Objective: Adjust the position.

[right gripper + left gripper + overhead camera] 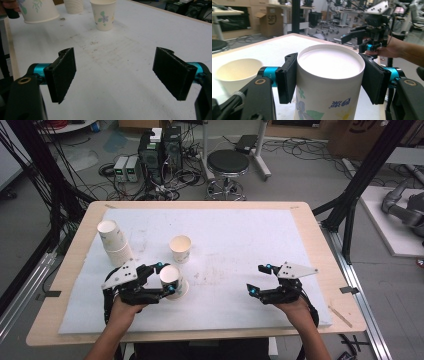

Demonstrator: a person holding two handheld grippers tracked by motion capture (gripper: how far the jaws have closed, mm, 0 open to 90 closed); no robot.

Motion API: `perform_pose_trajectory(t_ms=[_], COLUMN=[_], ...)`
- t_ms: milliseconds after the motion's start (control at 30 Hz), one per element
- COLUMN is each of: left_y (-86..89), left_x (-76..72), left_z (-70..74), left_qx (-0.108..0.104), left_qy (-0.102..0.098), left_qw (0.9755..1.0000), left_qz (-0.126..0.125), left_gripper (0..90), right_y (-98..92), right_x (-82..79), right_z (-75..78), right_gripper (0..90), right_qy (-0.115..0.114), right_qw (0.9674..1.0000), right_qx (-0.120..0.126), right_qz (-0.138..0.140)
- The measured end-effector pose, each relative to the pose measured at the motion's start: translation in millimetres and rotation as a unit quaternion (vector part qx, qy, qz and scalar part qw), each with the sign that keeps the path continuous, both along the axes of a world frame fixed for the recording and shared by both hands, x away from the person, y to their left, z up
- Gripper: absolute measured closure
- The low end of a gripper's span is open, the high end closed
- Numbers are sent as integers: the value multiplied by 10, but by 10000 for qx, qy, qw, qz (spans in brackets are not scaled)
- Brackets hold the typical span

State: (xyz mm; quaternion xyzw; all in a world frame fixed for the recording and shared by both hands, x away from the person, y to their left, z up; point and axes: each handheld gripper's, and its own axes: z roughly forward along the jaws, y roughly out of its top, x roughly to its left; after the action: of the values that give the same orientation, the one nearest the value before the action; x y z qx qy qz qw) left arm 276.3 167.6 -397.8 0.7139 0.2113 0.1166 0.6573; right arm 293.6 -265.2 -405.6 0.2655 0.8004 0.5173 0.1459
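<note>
While gripped: 1 cup (170, 279); 1 upright cup (180, 248), 1 stack (114, 242).

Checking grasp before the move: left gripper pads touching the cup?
Touching. The left gripper view shows both pads of the left gripper pressed against the paper cup, no gap.

Left hand-held gripper (166, 277) clamped (pads apparently pressing), right hand-held gripper (260, 279) gaping wide, both forearms low.
</note>
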Motion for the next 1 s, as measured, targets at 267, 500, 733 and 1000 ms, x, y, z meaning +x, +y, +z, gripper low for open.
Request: perform_pose_trajectory(t_ms=[267,500,733,1000], left_y=[-192,-338,-469,-635], left_x=[24,47,55,47], left_z=[-39,-51,-52,-19], left_qx=[-36,-42,-99,-43], left_qy=[98,164,179,142], left_qw=[9995,9981,9966,9939], left_qz=[-309,-597,-793,-1090], left_gripper=[356,356,356,358], right_y=[153,330,501,646], right_x=[-57,-70,-66,-108], right_z=[31,33,41,5], right_gripper=[194,194,195,195], right_qy=[-53,47,127,160], right_qw=[9994,9973,9933,9883], right_qx=[68,134,163,149], right_qz=[332,727,1139,1508])
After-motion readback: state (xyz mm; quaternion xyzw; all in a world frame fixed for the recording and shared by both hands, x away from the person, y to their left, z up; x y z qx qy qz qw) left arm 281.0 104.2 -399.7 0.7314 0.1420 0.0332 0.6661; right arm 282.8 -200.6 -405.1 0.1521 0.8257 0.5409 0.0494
